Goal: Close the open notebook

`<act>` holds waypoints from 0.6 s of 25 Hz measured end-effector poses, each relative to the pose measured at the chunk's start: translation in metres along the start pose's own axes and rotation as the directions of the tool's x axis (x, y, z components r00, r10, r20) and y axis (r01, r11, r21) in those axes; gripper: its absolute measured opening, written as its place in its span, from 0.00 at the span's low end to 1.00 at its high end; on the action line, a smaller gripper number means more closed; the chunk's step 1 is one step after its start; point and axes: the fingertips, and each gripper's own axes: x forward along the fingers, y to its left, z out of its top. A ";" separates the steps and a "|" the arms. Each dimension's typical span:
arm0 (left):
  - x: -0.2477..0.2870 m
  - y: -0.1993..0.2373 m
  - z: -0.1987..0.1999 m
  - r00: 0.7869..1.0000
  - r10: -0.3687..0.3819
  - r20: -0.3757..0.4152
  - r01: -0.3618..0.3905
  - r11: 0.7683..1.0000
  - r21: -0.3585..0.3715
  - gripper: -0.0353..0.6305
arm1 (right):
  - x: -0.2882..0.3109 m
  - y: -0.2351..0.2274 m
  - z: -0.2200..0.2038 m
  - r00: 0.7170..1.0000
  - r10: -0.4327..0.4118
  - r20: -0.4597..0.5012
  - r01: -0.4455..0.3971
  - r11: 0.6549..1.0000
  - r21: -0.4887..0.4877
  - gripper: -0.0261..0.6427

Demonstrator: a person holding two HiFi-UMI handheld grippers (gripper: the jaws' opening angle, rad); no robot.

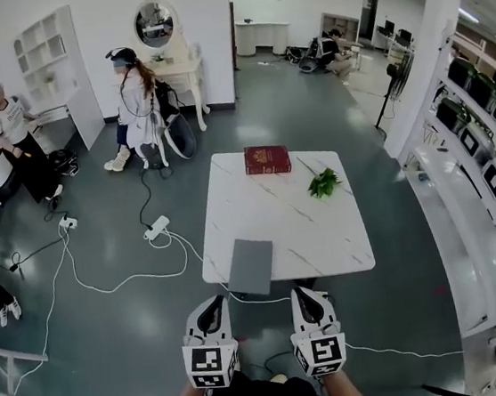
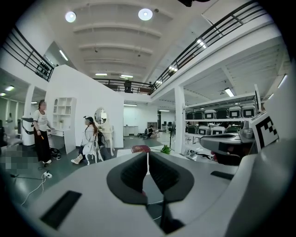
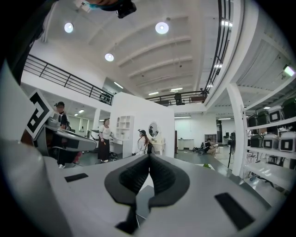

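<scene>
Two grippers sat lowest in the head view, short of the table's point(image 1: 306, 230) near edge and side by side. The left gripper point(image 1: 212, 303) had its jaws pressed together with nothing between them, and its own view showed the two dark pads meeting in a thin seam. The right gripper point(image 1: 306, 293) was likewise closed and empty, its pads meeting along a line in its own view. Neither touched anything on the table.

One grey notebook point(image 1: 251, 266) lay closed and flat at the table's near edge, toward its left corner, and seemed to hang a little over that edge. It lay just ahead of the left gripper but apart from it. One red book point(image 1: 267, 159) lay at the table's far edge. One green leafy sprig point(image 1: 323, 182) lay right of the table's middle.

Beyond the table three people could be made out: one standing point(image 1: 17, 140) far to its left, one seated point(image 1: 136, 103) past its far left corner, and one crouched point(image 1: 330, 48) well behind it.
</scene>
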 end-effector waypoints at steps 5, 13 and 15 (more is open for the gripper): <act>-0.006 -0.002 0.000 1.000 -0.003 0.005 0.003 1.000 0.003 0.10 | -0.006 0.004 0.001 1.000 0.003 0.006 -0.003 1.000 -0.001 0.06; -0.009 -0.003 0.003 1.000 -0.016 0.012 0.015 1.000 0.012 0.10 | -0.012 0.006 0.005 1.000 -0.010 0.015 0.010 1.000 -0.005 0.06; -0.011 -0.002 0.003 1.000 -0.019 0.013 0.019 1.000 0.014 0.10 | -0.013 0.007 0.005 1.000 -0.013 0.015 0.013 1.000 -0.004 0.06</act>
